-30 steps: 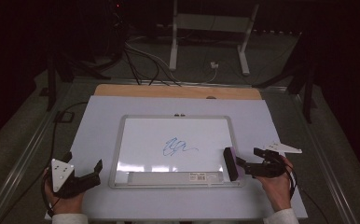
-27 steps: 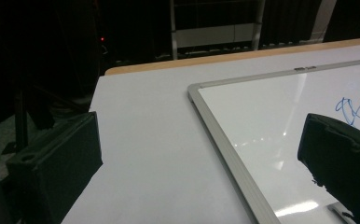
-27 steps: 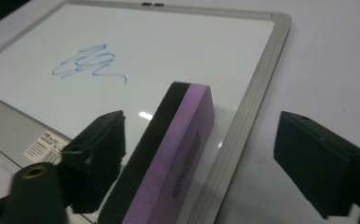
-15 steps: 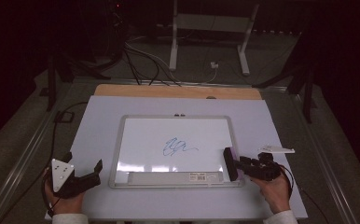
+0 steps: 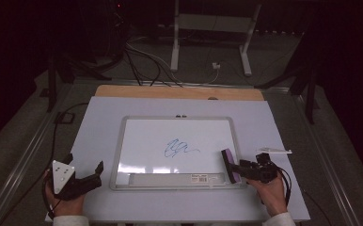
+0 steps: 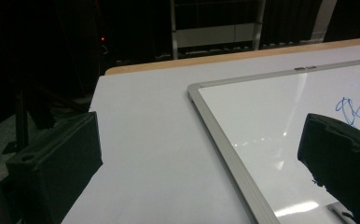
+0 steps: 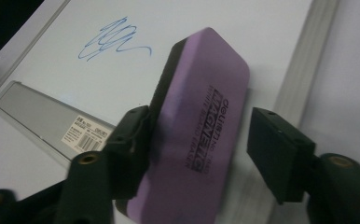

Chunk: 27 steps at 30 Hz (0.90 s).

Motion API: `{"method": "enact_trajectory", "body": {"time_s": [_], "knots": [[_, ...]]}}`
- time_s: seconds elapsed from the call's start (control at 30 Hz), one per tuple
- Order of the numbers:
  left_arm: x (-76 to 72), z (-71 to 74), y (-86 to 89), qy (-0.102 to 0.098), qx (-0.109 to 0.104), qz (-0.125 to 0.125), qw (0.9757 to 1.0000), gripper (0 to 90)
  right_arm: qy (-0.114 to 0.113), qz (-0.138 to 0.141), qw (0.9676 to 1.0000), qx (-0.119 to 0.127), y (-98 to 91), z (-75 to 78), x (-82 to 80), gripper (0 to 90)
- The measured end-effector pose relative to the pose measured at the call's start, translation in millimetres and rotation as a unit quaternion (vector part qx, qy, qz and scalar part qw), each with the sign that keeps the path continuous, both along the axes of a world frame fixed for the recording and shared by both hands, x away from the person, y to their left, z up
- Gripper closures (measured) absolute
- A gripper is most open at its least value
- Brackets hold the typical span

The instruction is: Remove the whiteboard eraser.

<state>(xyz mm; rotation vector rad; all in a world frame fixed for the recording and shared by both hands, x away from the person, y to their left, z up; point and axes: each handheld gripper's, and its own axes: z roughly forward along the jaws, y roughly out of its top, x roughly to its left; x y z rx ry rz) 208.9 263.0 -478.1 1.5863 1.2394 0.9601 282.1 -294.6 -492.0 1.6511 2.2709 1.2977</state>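
Right gripper low at the whiteboard's near right corner, pointing left; jaws just been opening, purple eraser between them, touching one pad with a gap at the other, its end over the board. Left gripper rests spread, nothing between, left of board. Blue scribble mid-board. Eraser reads "deli MAGNETIC WHITE BOARD ERASER".

A wooden table carries a large white sheet that covers all but a bare strip at twelve o'clock. A silver-framed whiteboard with a blue scribble lies flat at the sheet's middle. A small white pen-like piece lies at three o'clock, just beside the frame.
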Motion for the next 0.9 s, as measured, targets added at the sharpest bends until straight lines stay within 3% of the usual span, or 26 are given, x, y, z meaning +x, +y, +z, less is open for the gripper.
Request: {"method": "enact_trajectory", "body": {"time_s": [0.23, 0.37, 0.9], "knots": [[-0.2, -0.1, 1.0, -0.001, -0.001, 0.001, 1.0, 0.4, 0.022, 0.012, 0.9997, -0.002, 9.5, -6.7, 1.7, 30.5], [-0.5, 0.4, 0.6, -0.001, -0.001, 0.001, 1.0, 0.4, 0.022, 0.022, 0.9995, -0.011, 13.2, -7.9, 0.7, 40.7], [-0.3, 0.1, 1.1, -0.001, -0.001, 0.003, 1.0, 0.4, -0.03, 0.017, 0.9989, -0.032, 17.9, 14.2, 4.5, 41.1]]}}
